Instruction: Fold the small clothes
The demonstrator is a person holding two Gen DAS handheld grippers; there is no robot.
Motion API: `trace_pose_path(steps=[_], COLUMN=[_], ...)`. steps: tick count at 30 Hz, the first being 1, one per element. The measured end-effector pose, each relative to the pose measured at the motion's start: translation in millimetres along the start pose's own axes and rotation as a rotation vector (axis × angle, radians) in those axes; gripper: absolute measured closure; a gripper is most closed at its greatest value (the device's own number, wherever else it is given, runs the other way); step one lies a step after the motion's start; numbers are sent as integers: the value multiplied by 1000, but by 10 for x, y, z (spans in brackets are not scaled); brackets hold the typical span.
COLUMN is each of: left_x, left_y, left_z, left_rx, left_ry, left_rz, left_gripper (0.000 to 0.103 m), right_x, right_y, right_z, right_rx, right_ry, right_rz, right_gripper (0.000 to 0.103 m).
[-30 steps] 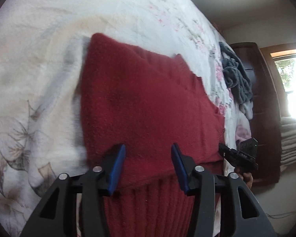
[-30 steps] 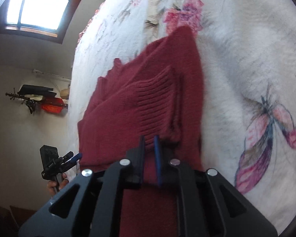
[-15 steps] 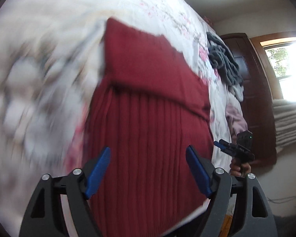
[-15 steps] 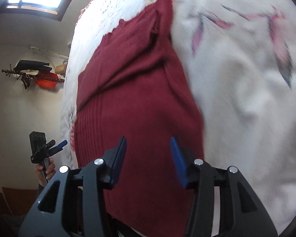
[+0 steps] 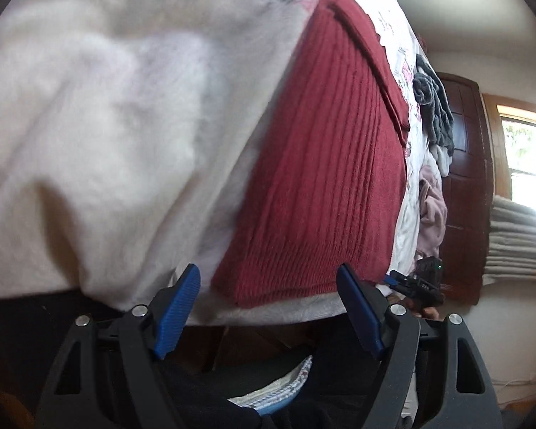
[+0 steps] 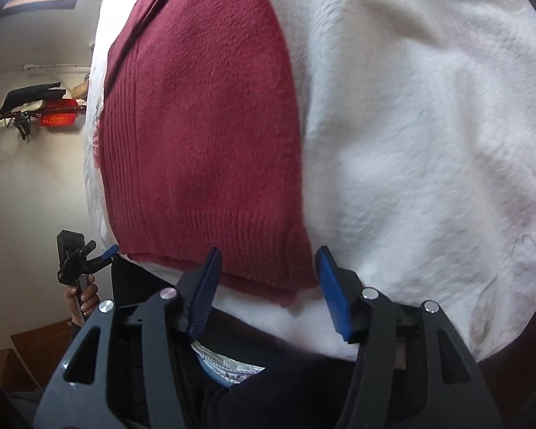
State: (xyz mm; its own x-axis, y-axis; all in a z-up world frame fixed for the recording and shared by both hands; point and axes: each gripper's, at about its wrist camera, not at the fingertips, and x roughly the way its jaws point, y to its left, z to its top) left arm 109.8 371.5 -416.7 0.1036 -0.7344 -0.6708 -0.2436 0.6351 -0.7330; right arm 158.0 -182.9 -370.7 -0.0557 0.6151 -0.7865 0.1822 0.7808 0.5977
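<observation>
A dark red knitted sweater (image 5: 325,164) lies flat on a white fluffy blanket (image 5: 118,107), its ribbed hem near the bed's front edge. My left gripper (image 5: 268,287) is open just in front of the hem's left corner, nothing between its blue pads. In the right wrist view the same sweater (image 6: 203,107) fills the middle, and my right gripper (image 6: 268,268) stands open at the hem's right corner, pads either side of the fabric edge without closing. Each view shows the other gripper small: the right gripper (image 5: 416,287) and the left gripper (image 6: 82,255), held in a hand.
A heap of grey and pink clothes (image 5: 432,114) lies farther along the bed. A dark wooden door (image 5: 464,186) and a bright window (image 5: 529,164) are beyond. The bed's front edge (image 6: 303,318) drops to dark floor. A red item (image 6: 59,114) hangs on the wall.
Both grippers let go of the sweater and pulled back toward the bed's front edge. The right gripper, shut on fabric a second ago, is now open. The sweater now lies flat.
</observation>
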Motion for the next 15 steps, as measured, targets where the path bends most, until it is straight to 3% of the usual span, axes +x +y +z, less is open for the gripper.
trace_pose_path(steps=[3, 6, 9, 12, 15], left_x=[7, 53, 138, 268, 307], left_y=[14, -34, -39, 36, 81], left_z=[-24, -10, 22, 68, 74], left_rx=[2, 8, 14, -9, -42], left_ry=[10, 24, 49, 79, 83], left_rz=[7, -7, 16, 88, 71], left_gripper=[24, 23, 22, 22, 22], right_x=[47, 191, 154, 161, 72], right_y=[-17, 177, 63, -13, -157], right_z=[-159, -114, -132, -164, -221], right_rx=[5, 1, 27, 62, 72], right_ry=[-6, -14, -26, -38, -42], right_rz=[21, 25, 30, 56, 72], right_gripper=[48, 47, 47, 47, 48])
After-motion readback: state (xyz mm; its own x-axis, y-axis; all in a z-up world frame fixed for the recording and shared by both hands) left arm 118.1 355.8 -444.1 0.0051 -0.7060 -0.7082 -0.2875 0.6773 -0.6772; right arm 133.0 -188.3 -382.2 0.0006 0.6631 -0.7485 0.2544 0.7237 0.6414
